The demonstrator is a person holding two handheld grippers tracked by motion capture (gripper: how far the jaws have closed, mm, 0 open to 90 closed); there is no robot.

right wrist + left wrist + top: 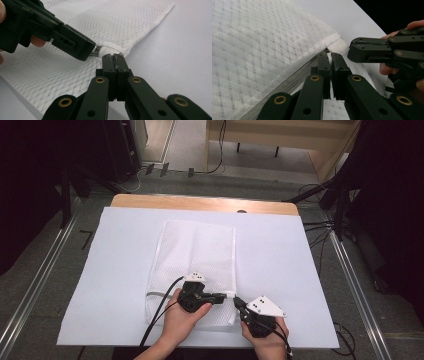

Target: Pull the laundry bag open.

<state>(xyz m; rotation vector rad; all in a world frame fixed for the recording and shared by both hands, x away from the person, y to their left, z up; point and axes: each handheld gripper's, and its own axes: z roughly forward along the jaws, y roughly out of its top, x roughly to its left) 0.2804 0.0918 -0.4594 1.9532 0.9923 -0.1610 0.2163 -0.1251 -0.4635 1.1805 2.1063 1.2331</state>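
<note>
We see the bag (196, 265) lying on the sheet (280, 265) that covers the tabletop (200, 202), midway between the left and right edges. At the bag's near right corner, the left gripper (226, 295) sits over the bag and the right gripper (239, 303) just right of it.

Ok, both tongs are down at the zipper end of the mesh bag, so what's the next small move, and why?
Probably draw the left tongs slowly along the zipper while the right tongs hold the mesh bag corner still. The left pair looks pinched on the metal zipper pull and the right pair on the fabric beside it.
</note>
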